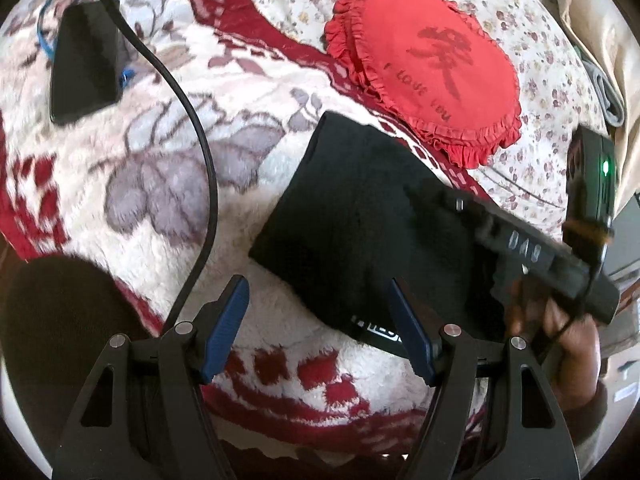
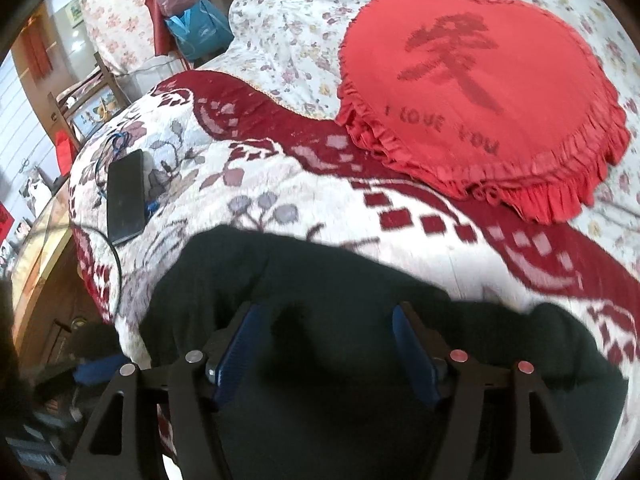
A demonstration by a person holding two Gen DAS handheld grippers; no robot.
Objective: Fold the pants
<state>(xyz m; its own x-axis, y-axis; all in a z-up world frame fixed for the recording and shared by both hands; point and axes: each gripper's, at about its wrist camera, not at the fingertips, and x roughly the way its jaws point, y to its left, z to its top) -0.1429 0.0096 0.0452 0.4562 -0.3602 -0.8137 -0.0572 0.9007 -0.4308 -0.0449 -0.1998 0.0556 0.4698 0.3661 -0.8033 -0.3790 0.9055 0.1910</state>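
Black phone (image 1: 86,62) lies far left on the fleecy red-and-cream blanket (image 1: 160,168). Left tool (image 1: 320,328) spread wide, nothing between its blue pads. Black pants (image 1: 360,232), folded to a compact rectangle with a white-lettered band at the near edge, rest mid-blanket. Right tool (image 2: 326,344) spread over the dark cloth, not pinching it. Red frilled heart pillow (image 1: 432,64) beyond, right.

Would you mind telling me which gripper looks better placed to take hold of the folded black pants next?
Probably the right gripper: its open jaws hang directly over the folded black pants. The left gripper, also open, sits mostly over the fluffy red-and-white blanket at the pants' edge.
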